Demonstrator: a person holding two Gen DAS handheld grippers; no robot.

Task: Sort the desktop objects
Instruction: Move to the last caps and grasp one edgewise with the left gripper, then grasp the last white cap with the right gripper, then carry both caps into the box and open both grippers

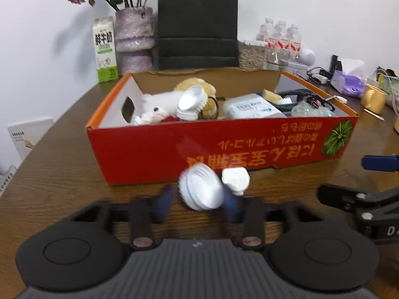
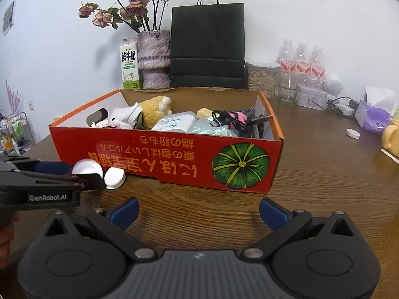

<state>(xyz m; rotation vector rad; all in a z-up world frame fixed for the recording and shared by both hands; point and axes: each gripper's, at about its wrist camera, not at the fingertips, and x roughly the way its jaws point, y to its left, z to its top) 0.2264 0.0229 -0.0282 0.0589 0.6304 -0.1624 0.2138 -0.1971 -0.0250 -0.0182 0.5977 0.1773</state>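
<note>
Down on the wooden tabletop [image 2: 311, 174], just in front of the red cardboard box [image 1: 149, 149], the left gripper [image 1: 199, 200] is closing around a round white ribbed object [image 1: 200, 189]. Its blue fingers [image 1: 165, 199] are sitting on either side of that white piece; motion blur is smearing them, so they seem to be pressing on it, though contact is hard to confirm. A smaller white cap-like piece [image 1: 235, 178] is lying just beside the round one, near the box's front wall. In the right wrist view both white pieces are showing next to the left gripper's tip, close to the box's printed front.

The right gripper [image 2: 198, 211] is hovering over bare wood with its blue fingers [image 2: 126, 211] standing wide apart and holding nothing.

Inside the box, a white plush toy [image 1: 157, 107], a yellow plush [image 2: 155, 111], a white brush [image 1: 192, 99], a packet of wipes [image 1: 249, 107] and a tangle of black cables [image 2: 234, 117] are lying together. Behind the box, a black paper bag [image 2: 207, 42], a milk carton [image 2: 129, 62] and a vase of dried roses [image 2: 153, 54] are standing against the wall.
</note>
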